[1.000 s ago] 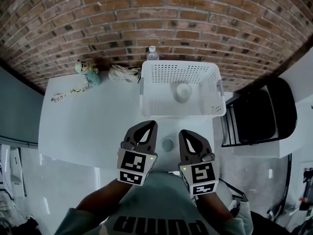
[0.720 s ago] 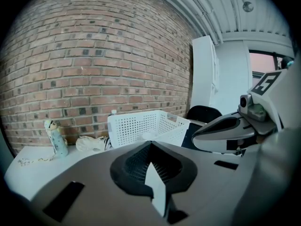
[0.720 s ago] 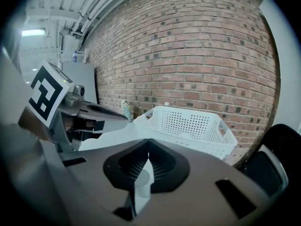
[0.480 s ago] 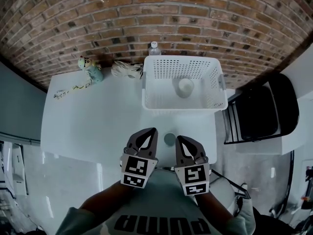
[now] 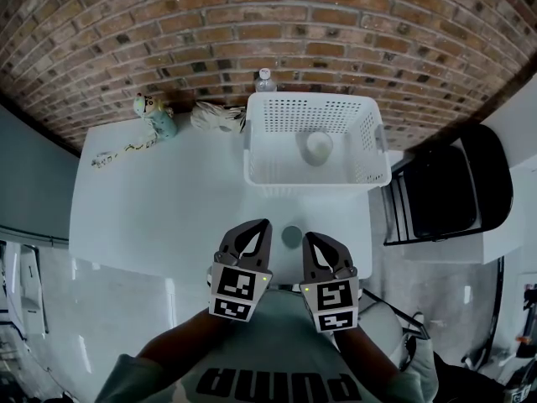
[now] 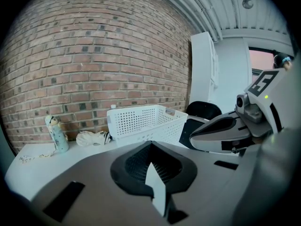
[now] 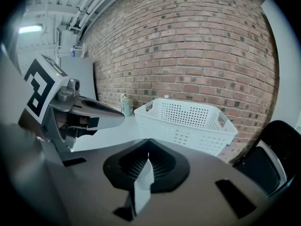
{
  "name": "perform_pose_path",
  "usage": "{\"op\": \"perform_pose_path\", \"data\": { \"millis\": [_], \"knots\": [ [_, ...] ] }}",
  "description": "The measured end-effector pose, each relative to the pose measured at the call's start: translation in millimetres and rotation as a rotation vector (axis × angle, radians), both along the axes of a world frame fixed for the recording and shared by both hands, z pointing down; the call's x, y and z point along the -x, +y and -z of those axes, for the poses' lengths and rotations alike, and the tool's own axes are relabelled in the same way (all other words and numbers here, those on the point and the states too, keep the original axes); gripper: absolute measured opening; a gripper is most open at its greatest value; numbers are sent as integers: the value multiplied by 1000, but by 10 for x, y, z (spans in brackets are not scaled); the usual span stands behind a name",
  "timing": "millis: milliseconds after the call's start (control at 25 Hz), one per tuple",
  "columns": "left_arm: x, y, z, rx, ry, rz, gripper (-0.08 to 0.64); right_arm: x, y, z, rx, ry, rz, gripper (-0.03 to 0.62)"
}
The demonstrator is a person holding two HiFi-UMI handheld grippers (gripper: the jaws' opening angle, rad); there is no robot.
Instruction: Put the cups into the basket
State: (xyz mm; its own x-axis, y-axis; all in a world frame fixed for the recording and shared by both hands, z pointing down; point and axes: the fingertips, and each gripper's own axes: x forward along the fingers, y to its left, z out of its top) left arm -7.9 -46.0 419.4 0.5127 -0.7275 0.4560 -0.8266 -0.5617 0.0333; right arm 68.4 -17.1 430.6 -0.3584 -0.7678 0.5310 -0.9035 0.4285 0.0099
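Note:
A white perforated basket (image 5: 317, 175) stands at the back of the white table (image 5: 159, 208), and a pale cup (image 5: 318, 144) stands upright inside it. A second, greyish cup (image 5: 291, 236) sits on the table near the front edge, between my two grippers and touching neither. My left gripper (image 5: 263, 224) is just to that cup's left and my right gripper (image 5: 309, 238) just to its right; both are shut with nothing in them. The left gripper view shows the basket (image 6: 146, 121) beyond shut jaws. The right gripper view shows the basket (image 7: 186, 121) the same way. The near cup is hidden in both.
A figurine-topped bottle (image 5: 153, 113), a cord (image 5: 117, 154) and a bundled cloth (image 5: 216, 120) lie at the table's back left. A water bottle (image 5: 265, 81) stands behind the basket against the brick wall. A black chair (image 5: 453, 191) stands to the table's right.
Both grippers have drawn back toward the person and sunk a little, staying shut. The cups and basket have not moved.

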Motion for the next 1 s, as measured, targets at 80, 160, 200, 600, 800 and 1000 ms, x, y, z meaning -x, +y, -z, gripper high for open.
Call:
{"op": "perform_pose_path", "data": {
  "millis": [80, 160, 200, 600, 800, 1000],
  "knots": [
    [16, -16, -3, 1, 1, 6, -2, -8, -5, -16, 4, 3, 0, 14],
    [48, -37, -10, 0, 3, 18, -2, -10, -11, -48, 13, 5, 1, 15],
    [68, -46, -22, 1, 2, 23, -2, -7, -16, -70, 19, 6, 2, 15],
    [244, -51, -400, 60, -47, 41, -2, 114, -53, -408, 95, 35, 46, 28],
    [321, -72, -618, 109, -59, 47, -2, 183, -60, -627, 148, 29, 74, 157],
    [386, -102, -850, 165, -70, 56, -2, 250, -75, -833, 188, 30, 106, 227]
  ]
}}
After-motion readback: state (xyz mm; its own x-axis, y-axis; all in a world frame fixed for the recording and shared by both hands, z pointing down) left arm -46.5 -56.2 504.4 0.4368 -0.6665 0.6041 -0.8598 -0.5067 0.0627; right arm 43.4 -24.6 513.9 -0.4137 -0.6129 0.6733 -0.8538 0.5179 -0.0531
